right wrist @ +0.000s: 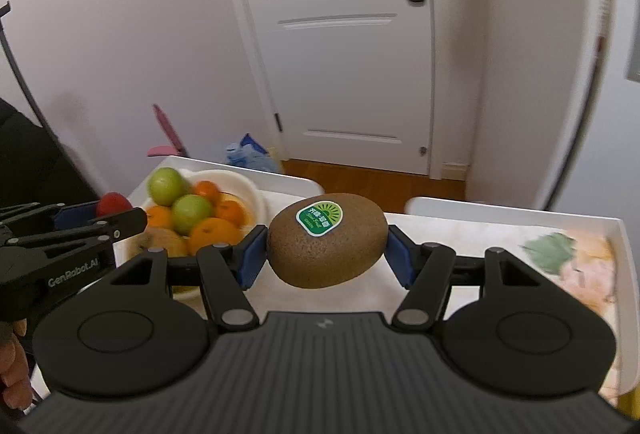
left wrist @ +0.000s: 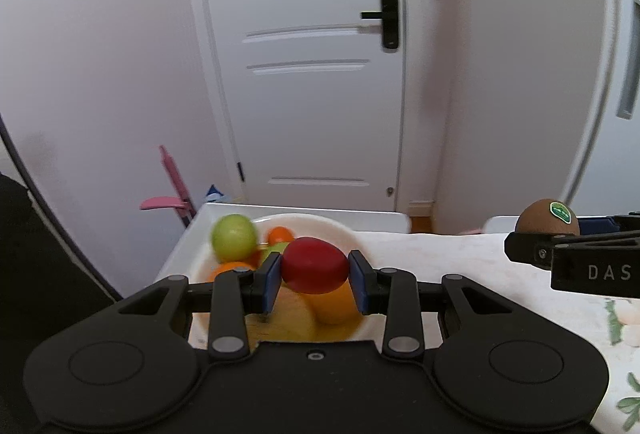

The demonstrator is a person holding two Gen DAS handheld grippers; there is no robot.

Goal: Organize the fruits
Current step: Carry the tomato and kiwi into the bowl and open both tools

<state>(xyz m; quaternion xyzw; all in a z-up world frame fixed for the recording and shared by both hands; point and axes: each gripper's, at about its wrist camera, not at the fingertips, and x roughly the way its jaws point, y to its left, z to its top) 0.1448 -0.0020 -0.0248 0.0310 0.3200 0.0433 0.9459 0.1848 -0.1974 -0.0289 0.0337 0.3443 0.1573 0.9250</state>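
The left black two-finger gripper [left wrist: 315, 280] squeezes a small round red fruit [left wrist: 315, 265] between its blue pads, up in the air over a white round bowl [right wrist: 250, 190]. The bowl holds green apples [right wrist: 191, 208], orange tangerines [right wrist: 214, 232] and a brown fruit half hidden behind the left gripper. The right black gripper [right wrist: 326, 252] pinches a fuzzy brown kiwi [right wrist: 326, 246] with a green sticker, above the white table [right wrist: 520, 212]. The kiwi hides the table right under it. A blurry leafy cloth [right wrist: 568, 254] lies on the right, cut off at the edge.
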